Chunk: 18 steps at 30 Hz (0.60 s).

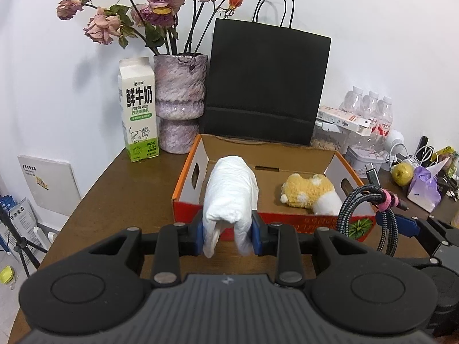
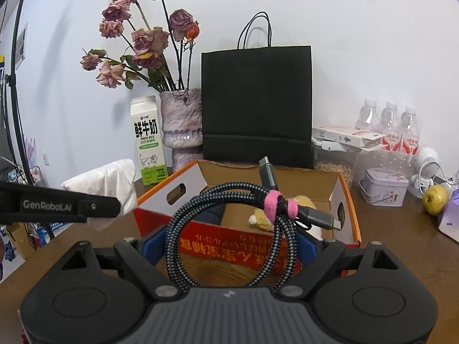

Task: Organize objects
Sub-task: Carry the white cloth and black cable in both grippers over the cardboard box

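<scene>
The open cardboard box (image 1: 266, 154) sat on the table (image 1: 120, 195) as the collecting place. The left claw (image 1: 228, 233) pinched a white bundle (image 1: 229, 192) before its rim; the right claw (image 2: 229, 246), spread wide, gripped a coiled cable (image 2: 218, 215) alongside.

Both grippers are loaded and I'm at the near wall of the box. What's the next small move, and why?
Probably ease the left gripper forward over the box's near wall, then lower. It is shut on the white folded cloth, which sits above that wall, and the floor ahead is bare beside the yellow plush toy. The right gripper holds the bundled cable and can follow.
</scene>
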Tool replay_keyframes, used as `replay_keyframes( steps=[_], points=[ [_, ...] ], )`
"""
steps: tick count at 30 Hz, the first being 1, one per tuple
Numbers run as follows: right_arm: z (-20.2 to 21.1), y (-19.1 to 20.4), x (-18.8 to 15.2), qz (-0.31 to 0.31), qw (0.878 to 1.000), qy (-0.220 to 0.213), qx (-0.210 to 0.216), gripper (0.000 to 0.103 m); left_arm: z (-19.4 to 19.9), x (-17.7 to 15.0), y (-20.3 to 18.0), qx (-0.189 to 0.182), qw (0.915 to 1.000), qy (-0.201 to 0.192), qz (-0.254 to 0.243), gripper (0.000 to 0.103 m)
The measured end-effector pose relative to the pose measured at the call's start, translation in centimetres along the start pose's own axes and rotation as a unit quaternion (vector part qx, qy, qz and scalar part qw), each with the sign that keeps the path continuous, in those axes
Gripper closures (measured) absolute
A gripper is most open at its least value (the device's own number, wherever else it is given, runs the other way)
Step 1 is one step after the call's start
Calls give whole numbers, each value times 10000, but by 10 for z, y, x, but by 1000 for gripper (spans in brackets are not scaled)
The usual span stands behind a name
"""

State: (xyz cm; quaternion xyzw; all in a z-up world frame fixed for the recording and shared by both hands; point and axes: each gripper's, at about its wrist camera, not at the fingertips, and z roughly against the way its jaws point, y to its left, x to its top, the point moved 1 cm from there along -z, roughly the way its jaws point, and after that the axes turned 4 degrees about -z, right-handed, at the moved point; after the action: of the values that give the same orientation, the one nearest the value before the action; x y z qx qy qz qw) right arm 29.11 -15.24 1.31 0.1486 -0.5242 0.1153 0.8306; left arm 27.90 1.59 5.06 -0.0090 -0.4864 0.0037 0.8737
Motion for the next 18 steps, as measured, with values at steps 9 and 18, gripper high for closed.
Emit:
replay_keyframes(
  steps=[9,18],
  points=[
    [-13,-6,14,14,9999,-92,71,15,-23,16,-8,27,10000,13,23,72],
    [-28,-18,25,-16,9999,-124,64,15,-44,28,-17,40,10000,52,25,72]
  ],
)
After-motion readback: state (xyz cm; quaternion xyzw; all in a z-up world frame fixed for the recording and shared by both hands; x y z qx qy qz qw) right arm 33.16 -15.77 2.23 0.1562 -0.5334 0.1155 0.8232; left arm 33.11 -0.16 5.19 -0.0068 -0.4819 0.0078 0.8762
